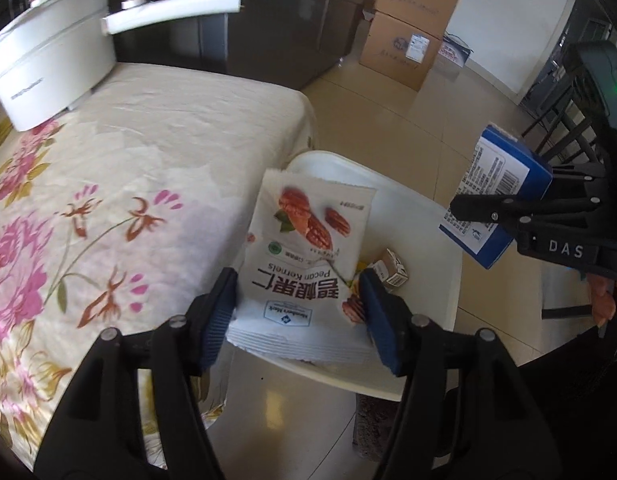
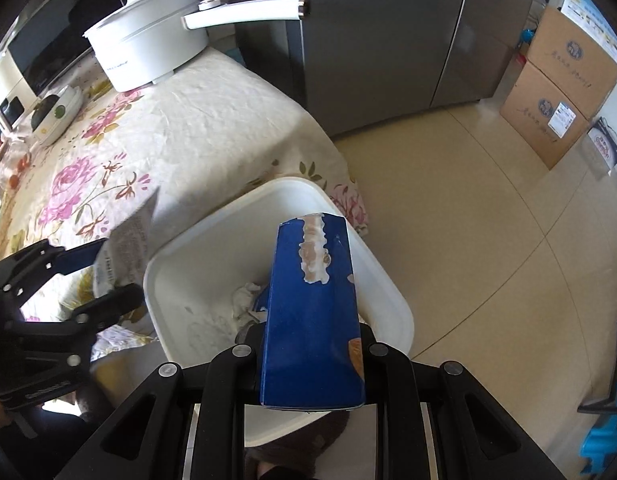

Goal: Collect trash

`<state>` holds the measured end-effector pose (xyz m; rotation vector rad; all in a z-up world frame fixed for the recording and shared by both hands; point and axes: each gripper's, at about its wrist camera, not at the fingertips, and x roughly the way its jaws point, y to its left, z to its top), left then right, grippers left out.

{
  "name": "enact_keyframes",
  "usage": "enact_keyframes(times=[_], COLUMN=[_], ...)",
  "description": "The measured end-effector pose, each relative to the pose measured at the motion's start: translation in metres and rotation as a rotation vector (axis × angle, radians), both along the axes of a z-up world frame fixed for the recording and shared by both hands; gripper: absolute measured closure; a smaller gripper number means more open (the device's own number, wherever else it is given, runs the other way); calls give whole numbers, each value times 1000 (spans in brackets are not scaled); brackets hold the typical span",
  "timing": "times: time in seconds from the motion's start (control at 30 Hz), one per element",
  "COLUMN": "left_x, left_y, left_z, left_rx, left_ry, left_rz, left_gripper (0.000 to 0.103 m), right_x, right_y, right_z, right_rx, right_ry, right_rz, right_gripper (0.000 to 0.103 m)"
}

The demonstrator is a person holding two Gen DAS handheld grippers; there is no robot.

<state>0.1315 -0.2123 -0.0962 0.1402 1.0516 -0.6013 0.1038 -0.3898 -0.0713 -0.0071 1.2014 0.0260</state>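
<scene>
A white pecan snack bag hangs between the blue pads of my left gripper, over the near-left edge of a white bin. The jaws stand apart and the flat bag spans the gap without being squeezed. The right wrist view has that gripper at the bin's left rim, with the bag between its fingers. My right gripper is shut on a torn blue carton above the bin. In the left wrist view the carton and right gripper are at the right.
The bin stands on the tiled floor against a table with a floral cloth. A small brown carton and crumpled tissue lie in the bin. A white long-handled pot sits on the table. Cardboard boxes and a grey fridge stand behind.
</scene>
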Motion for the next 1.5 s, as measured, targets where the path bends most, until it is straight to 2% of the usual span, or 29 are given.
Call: enact_keyframes(times=[0.03, 0.1, 0.17, 0.23, 0.57, 0.6, 0.67, 0.7, 0.73, 0.83, 1.0, 1.13, 1.23, 1.3, 1.4, 1.5], left_x=[1, 2, 2, 2, 5, 3, 0, -2, -4, -12, -30, -45, -61, -73, -97, -117], left_y=[-2, -4, -4, -3, 40, 44, 52, 57, 62, 74, 90, 106, 119, 124, 130, 141], left_z=[-2, -3, 0, 5, 19, 21, 25, 28, 31, 42, 58, 61, 70, 76, 90, 101], left_rx=[9, 25, 32, 39, 29, 32, 40, 44, 51, 55, 63, 87, 63, 66, 134, 141], left_ry=[6, 5, -8, -22, -8, -10, -20, -29, -41, -72, -115, -91, -104, -137, -240, -313], left_rz=[0, 13, 18, 20, 128, 142, 167, 185, 205, 247, 307, 376, 426, 455, 517, 573], left_gripper=[23, 14, 13, 7, 4, 4, 4, 4, 4, 4, 4, 4, 4, 4, 3, 3], right_x=[-1, -1, 0, 1, 6, 6, 7, 6, 5, 2, -10, -30, -47, -60, -80, -97], right_y=[-2, -5, -7, -8, 3, 5, 9, 10, 12, 19, 39, 59, 73, 83, 100, 118], right_z=[0, -2, -3, -3, -6, -5, 0, 5, 10, 20, 34, 51, 61, 69, 84, 97], right_rx=[-2, -3, -7, -10, 10, 14, 24, 34, 47, 64, 22, -2, -7, -9, -29, -50], right_ry=[2, 7, 11, 14, 24, 16, -4, -29, -49, -72, -98, -169, -205, -244, -326, -423], right_rz=[-2, -5, -8, -9, -9, -8, -13, -27, -30, -28, -14, 26, 43, 61, 79, 104], right_gripper=[80, 80, 80, 80, 79, 76, 47, 25, 20, 20, 20, 18, 16, 15, 10, 3])
